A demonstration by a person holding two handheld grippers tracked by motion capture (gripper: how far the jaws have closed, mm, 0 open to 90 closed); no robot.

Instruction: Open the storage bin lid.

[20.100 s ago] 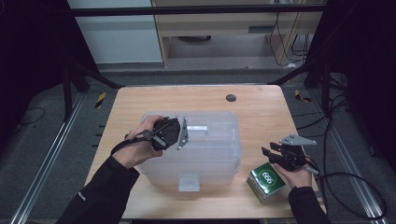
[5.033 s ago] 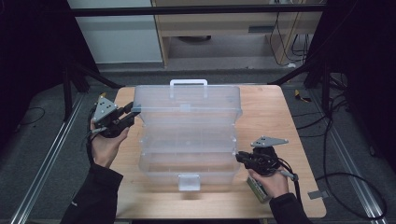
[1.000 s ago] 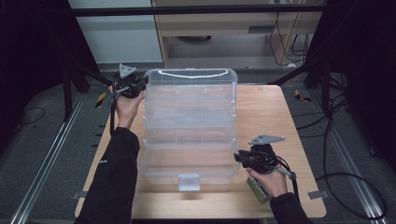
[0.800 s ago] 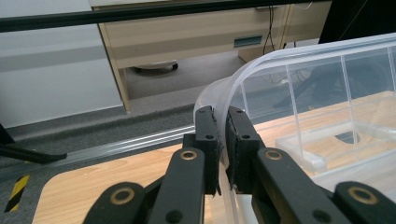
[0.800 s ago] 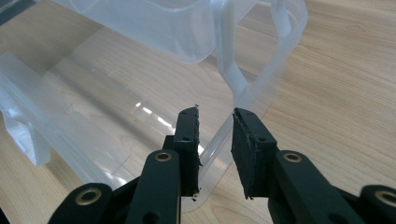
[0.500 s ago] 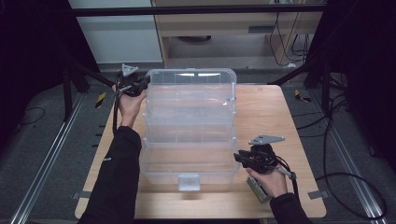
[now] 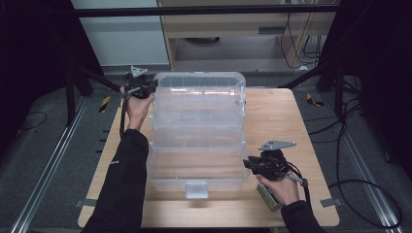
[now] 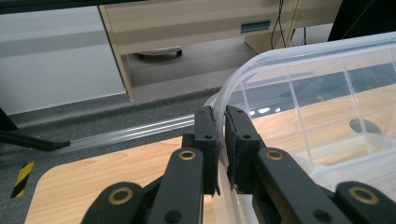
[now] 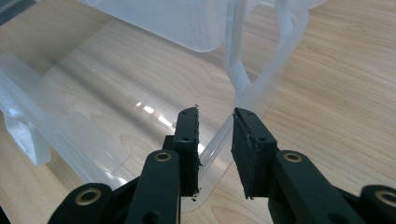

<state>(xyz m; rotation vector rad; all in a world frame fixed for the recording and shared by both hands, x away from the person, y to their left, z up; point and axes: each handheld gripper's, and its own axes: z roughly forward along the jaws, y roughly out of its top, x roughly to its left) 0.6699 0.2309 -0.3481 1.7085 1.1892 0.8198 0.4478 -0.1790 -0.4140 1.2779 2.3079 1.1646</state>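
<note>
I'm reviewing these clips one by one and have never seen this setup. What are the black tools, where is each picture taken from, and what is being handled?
A person holds a two-jaw gripper in each hand. The high view looks down on a wooden table; the other two views come from cameras riding on the grippers.

On the table stands a clear plastic box, unfolded into stepped tiers. The left gripper is at its far left corner, and its own view shows the jaws pinching the rim of the lid. The right gripper is at the box's near right corner, its jaws set around the clear edge there; whether they press on it I cannot tell. A small green pack lies under the right hand.
</note>
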